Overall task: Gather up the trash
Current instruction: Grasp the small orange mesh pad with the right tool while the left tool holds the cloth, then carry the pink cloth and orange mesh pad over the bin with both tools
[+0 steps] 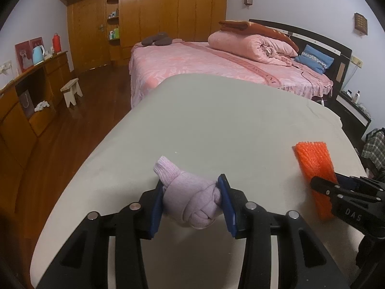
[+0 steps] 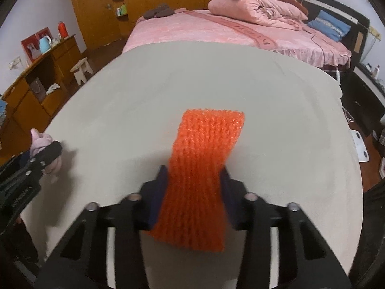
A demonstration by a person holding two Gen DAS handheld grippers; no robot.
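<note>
A pink-covered bed [image 1: 216, 65] stands beyond the grey table [image 1: 216, 120], with wooden wardrobes [image 1: 156, 12] behind.

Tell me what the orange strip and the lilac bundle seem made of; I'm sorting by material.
Orange strip: looks like foam or plastic mesh netting, with ribbed rows and a slight sheen; possibly knit instead.
Lilac bundle: soft matte knit fabric, fine ribbing visible, tied in a knot; likely a sock or glove.

Your left gripper [image 1: 192, 200] clamped the knotted lilac sock [image 1: 190, 198] near the table's [image 1: 216, 120] front edge; your right gripper [image 1: 336, 187] gripped the orange mesh [image 1: 312, 163] by the right edge.
</note>
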